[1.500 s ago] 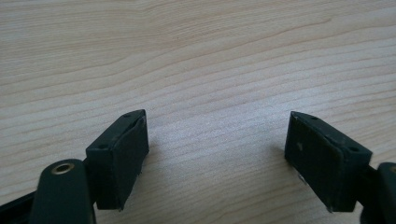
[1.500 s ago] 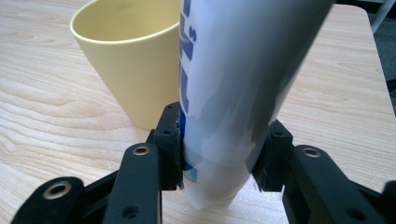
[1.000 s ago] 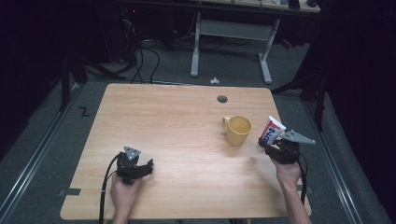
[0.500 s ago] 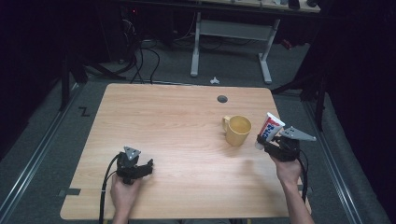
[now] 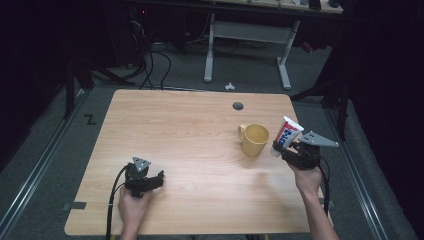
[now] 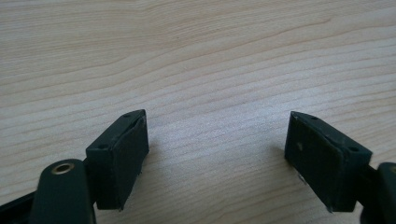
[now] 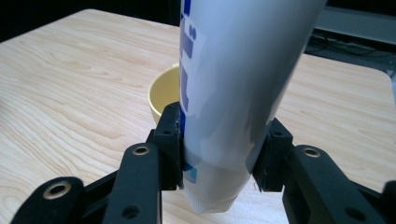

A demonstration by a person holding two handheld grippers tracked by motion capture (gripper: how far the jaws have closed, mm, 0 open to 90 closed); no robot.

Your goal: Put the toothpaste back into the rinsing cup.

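Right gripper: fingers clamped on both sides of a white toothpaste tube with blue print, gripped low near its cap; cap end points down toward the camera, body rises up and away. In the high view the same tube stands tilted, held off the table near its right edge, just right of a yellow mug. Mug upright on the table, handle to its left; its rim shows behind the tube in the right gripper view. Tube and mug apart.

Left gripper: fingers spread wide, nothing between them, bare wood grain below. In the high view it sits at the table's near left, well apart from mug and tube.
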